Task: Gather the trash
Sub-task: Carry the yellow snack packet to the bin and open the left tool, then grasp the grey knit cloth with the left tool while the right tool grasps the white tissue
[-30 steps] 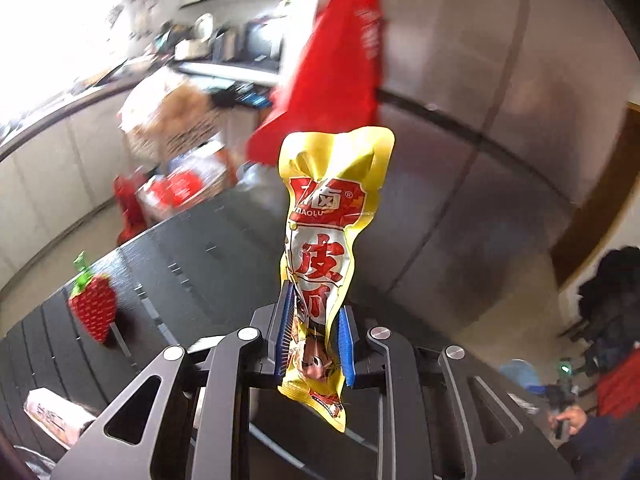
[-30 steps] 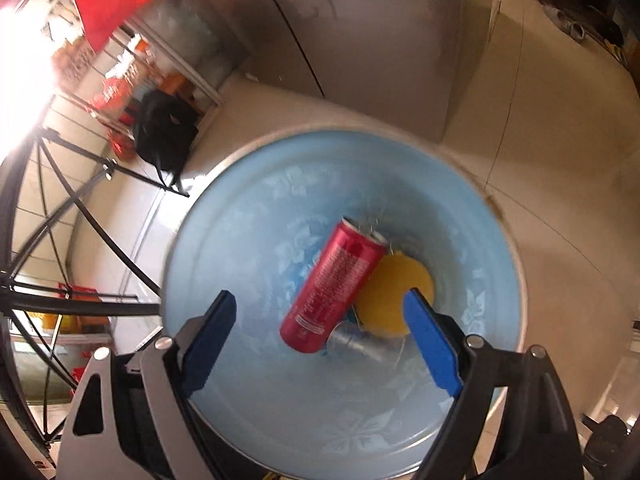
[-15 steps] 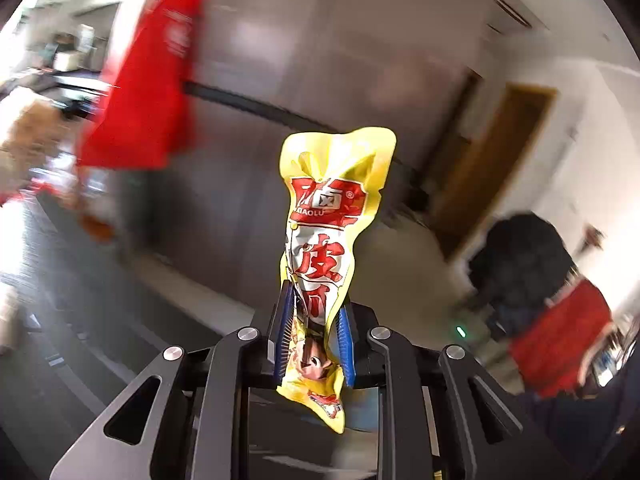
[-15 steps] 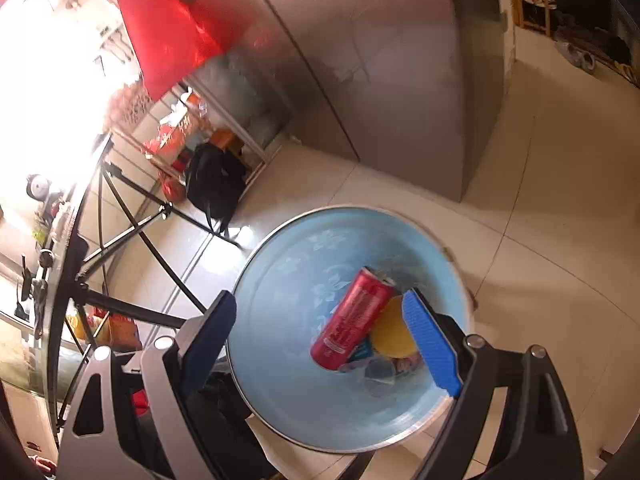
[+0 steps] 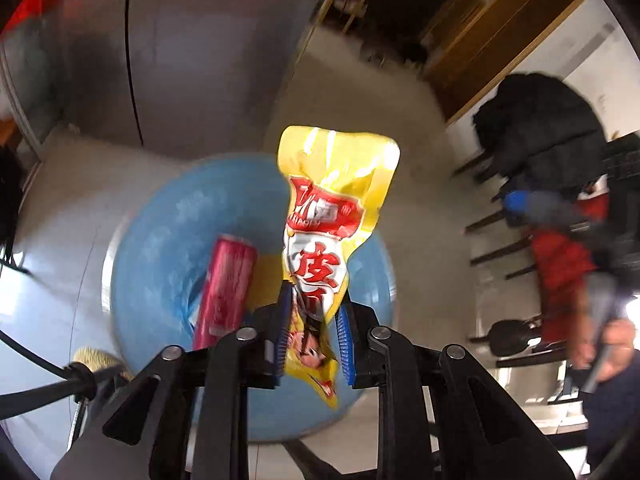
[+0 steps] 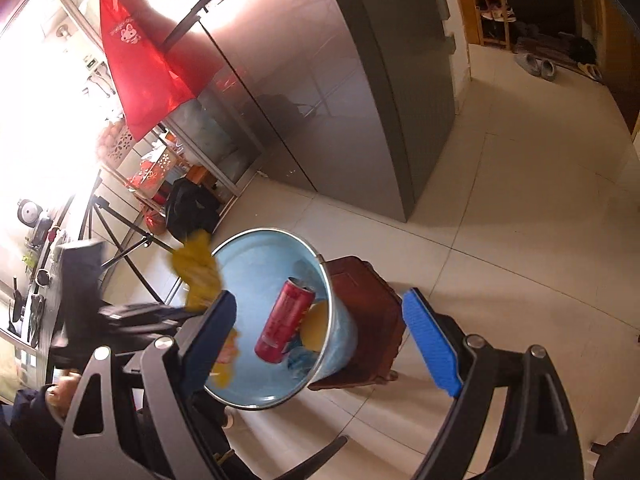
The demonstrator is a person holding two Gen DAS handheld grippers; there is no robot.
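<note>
While blue bucket (image 6: 340, 320) holds red can (image 6: 286, 320), left fingers (image 5: 285, 328) just loosening around yellow packet (image 5: 332, 216); right fingers (image 6: 430, 344) apart, empty.

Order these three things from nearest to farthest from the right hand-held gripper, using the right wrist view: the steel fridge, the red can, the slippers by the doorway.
1. Red can: nearest, in the blue bucket, just ahead of the right hand-held gripper.
2. Steel fridge: behind the bucket, centre.
3. Slippers: farthest, upper right by the doorway.
</note>
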